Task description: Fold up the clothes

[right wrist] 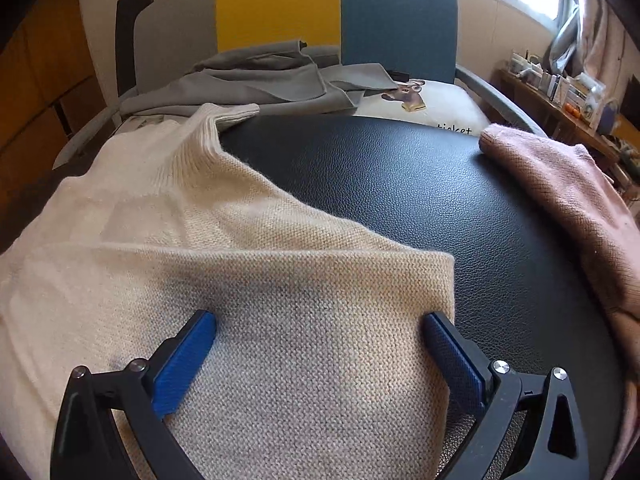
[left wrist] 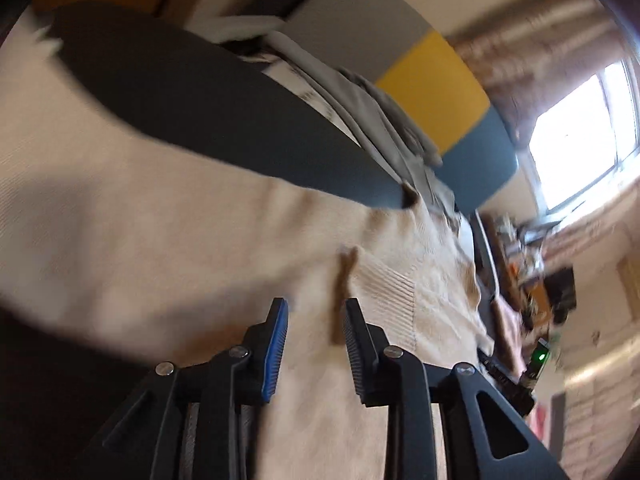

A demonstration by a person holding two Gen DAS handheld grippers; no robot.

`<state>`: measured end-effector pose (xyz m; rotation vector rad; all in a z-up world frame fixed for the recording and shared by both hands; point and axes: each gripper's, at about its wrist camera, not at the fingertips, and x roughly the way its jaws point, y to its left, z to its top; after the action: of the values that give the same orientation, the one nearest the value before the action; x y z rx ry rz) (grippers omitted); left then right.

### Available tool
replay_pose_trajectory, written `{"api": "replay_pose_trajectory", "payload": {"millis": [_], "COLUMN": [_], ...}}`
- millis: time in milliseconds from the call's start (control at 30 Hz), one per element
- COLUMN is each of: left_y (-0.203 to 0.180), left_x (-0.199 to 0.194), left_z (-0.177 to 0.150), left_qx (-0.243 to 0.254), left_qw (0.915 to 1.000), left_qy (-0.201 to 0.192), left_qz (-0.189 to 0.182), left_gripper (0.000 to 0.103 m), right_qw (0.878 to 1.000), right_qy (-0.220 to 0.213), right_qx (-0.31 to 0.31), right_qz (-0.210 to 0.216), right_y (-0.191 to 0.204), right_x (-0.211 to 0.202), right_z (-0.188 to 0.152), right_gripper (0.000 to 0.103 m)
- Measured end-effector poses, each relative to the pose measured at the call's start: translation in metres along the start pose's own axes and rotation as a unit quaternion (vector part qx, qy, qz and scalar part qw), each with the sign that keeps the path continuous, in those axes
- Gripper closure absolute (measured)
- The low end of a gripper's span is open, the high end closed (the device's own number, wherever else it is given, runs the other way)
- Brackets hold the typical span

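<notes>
Cream sweater (right wrist: 248,280) under both open grippers; pink knit (right wrist: 568,208) shows only rightward.

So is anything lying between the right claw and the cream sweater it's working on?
Nothing visible. The right claw stands open directly over the cream sweater, its fingers straddling the folded knit. The pink garment lies off to the side on the black surface, apart from the sweater.
</notes>
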<state>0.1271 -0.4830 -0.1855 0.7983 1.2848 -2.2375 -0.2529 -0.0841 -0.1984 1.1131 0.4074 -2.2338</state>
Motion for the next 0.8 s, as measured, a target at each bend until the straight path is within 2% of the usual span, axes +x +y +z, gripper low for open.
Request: {"api": "replay_pose_trajectory", "payload": {"millis": [133,233,300,367,467,600,700,800], "left_y": [0.051,0.082,0.101,0.121,0.146,0.168,0.180,0.188], "left_x": [-0.072,-0.132,-0.167,-0.195,-0.221,-0.242,-0.250,-0.255], "left_z": [-0.004,-0.002,0.001,0.007,0.017,0.036,0.055,0.068], "left_qx": [-0.049,-0.070,-0.095,-0.120,-0.154,-0.191,-0.211,-0.221], "left_qw": [0.9970,0.9915,0.9855,0.9791,0.9693,0.9578,0.9508,0.9450], "left_qy": [-0.048,-0.098,-0.133,-0.159,-0.189,-0.214,-0.222,-0.232], "left_qz": [0.037,0.050,0.046,0.039,0.034,0.019,0.048,0.065], "left_gripper": [0.074,0.073,0.072,0.070,0.068,0.063,0.059,0.059], "right_qw": [1.000,0.999,0.999,0.999,0.998,0.996,0.996,0.997], "right_qy": [0.014,0.034,0.007,-0.020,-0.040,-0.024,-0.006,-0.005], "right_qx": [0.001,0.016,0.007,-0.016,-0.053,-0.088,-0.090,-0.067], "right_qz": [-0.008,-0.040,-0.044,-0.027,0.011,0.015,0.018,0.027], "right_y": [0.001,0.011,0.032,0.062,0.113,0.164,0.181,0.175], "right_x": [-0.001,-0.009,-0.025,-0.043,-0.061,-0.056,-0.049,-0.039], "right_z": [0.003,0.011,0.013,0.015,0.011,-0.004,-0.024,-0.036], "right_gripper": [0.000,0.000,0.000,0.000,0.000,0.000,0.000,0.000]}}
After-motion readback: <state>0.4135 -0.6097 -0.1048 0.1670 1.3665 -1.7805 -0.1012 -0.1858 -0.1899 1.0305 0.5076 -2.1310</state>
